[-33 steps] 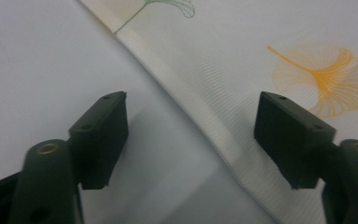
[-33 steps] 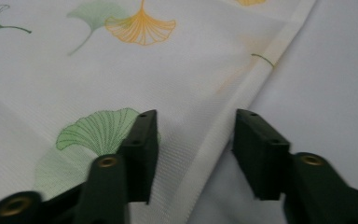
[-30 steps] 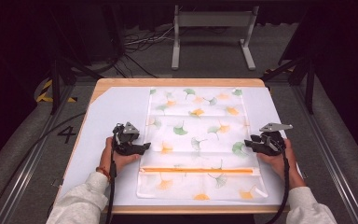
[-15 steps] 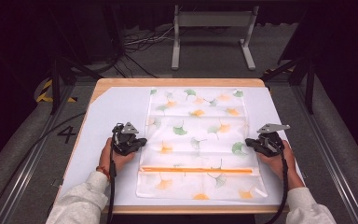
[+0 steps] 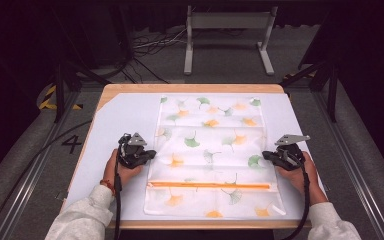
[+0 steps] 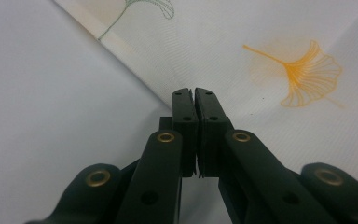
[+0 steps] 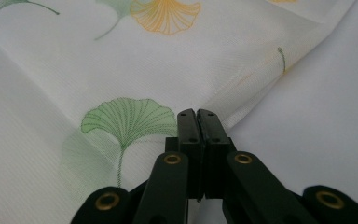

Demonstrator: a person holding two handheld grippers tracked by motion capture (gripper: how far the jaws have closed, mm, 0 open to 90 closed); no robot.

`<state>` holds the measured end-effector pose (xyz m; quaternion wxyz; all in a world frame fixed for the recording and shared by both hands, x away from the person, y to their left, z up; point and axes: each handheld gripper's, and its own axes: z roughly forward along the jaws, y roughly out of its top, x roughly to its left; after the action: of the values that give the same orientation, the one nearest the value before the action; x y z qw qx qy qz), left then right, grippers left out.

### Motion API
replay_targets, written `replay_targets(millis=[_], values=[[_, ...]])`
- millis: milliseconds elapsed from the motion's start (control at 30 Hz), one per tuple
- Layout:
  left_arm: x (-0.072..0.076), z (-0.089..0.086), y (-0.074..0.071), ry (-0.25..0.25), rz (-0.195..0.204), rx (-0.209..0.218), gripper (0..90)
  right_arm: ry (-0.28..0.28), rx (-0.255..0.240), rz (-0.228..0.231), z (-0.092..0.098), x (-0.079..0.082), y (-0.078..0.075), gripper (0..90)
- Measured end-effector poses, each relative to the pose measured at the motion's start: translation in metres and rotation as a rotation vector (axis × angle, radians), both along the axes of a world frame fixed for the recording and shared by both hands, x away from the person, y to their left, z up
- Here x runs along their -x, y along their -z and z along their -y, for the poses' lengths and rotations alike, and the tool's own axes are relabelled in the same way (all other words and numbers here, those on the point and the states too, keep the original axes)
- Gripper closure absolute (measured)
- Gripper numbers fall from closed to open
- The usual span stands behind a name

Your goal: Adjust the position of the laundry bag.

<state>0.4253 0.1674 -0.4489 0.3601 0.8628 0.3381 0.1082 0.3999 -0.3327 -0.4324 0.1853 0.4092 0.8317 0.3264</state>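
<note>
A thin white cloth [image 5: 210, 155] printed with green and orange ginkgo leaves is spread flat on the white sheet [image 5: 125, 120] that covers the wooden table [image 5: 190, 88], roughly in the middle and reaching close to the near edge. An orange stripe [image 5: 210, 185] is seen running across the cloth near its near end, and the part beyond that stripe appears to be a folded layer. The left gripper [image 5: 149, 154] is held at the left edge of the cloth, about halfway along its length, with the left hand [image 5: 122, 167] resting on the sheet behind it. In the left gripper view, the left gripper [image 6: 195, 93] is seen with its jaws brought together, the tips lying right at the cloth's edge [image 6: 135, 74], where the fabric seems to be pinched between them; an orange ginkgo leaf [image 6: 303, 70] lies just beyond on the cloth. The right gripper [image 5: 266, 155] is placed at the opposite, right edge of the cloth, level with the left one, and the right hand [image 5: 295, 172] is seen behind it. In the right gripper view, the right gripper [image 7: 197, 113] is likewise pressed closed, and a small ridge of cloth [image 7: 242, 88] is raised at its tips, so the edge appears to be clamped there, beside a green ginkgo leaf [image 7: 128, 119]. Both sets of jaws have just been closing on the fabric edge. A cable [image 5: 116, 200] trails from the left gripper along the sleeve [image 5: 85, 220].
</note>
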Motion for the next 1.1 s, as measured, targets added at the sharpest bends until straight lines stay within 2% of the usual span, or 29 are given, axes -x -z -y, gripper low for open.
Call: replay_targets(millis=[200,400,633,800,933,1100], values=[[0.006,-0.002,-0.001,0.007,-0.004,-0.007,87.7,-0.009,0.010,0.005,-0.002,0.002,-0.001,89.6],[0.008,-0.002,-0.001,0.010,0.009,-0.017,87.7,-0.012,0.027,0.009,-0.004,0.002,-0.001,89.5],[0.012,-0.004,-0.002,0.024,-0.003,-0.019,87.6,-0.017,0.028,0.010,-0.004,0.002,0.000,89.4],[0.014,-0.003,-0.001,0.038,0.006,-0.030,87.7,-0.019,0.030,0.005,-0.005,0.004,-0.001,89.3],[0.015,-0.005,-0.001,0.044,0.011,-0.023,87.2,-0.024,0.023,0.007,-0.004,0.003,0.000,88.5],[0.016,-0.008,-0.003,0.033,0.037,-0.013,83.0,-0.013,0.026,0.013,-0.003,0.003,0.000,82.9]])
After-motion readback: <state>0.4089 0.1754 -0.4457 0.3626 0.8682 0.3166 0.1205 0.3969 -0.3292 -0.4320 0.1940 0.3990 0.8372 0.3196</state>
